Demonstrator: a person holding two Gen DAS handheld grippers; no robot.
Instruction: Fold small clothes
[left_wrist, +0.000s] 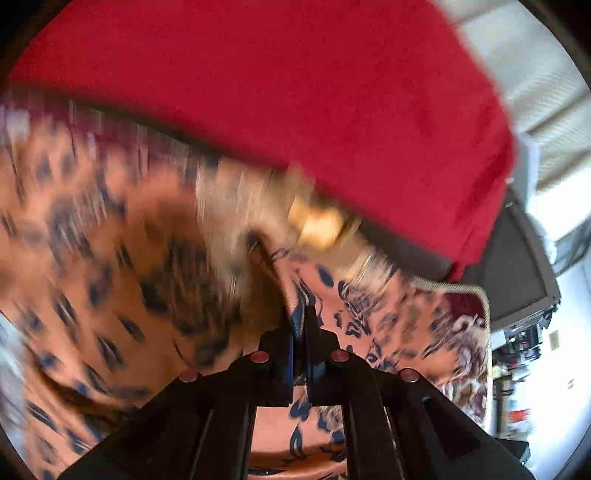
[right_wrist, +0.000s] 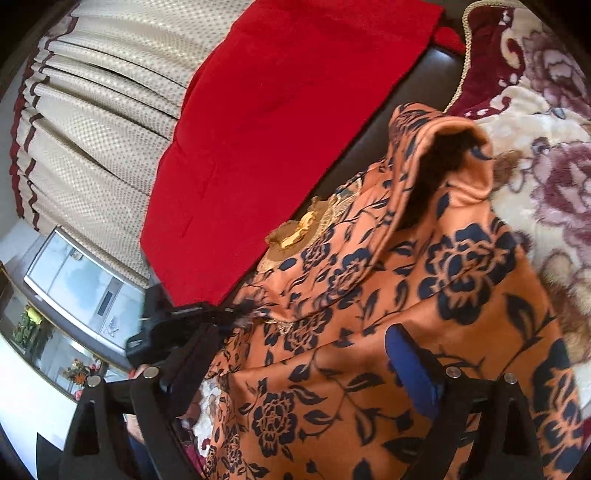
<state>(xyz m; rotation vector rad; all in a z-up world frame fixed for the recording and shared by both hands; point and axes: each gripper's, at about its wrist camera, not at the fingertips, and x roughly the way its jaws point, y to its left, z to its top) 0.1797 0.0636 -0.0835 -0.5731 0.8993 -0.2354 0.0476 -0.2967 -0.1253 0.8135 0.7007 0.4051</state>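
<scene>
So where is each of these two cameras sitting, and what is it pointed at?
Left wrist: on the left gripper, looking along its shut fingers pinching the orange flowered garment.
Right wrist: on the right gripper, fingers open over the same garment; the left gripper shows too.
Shared: the garment, red cloth, flowered blanket.
</scene>
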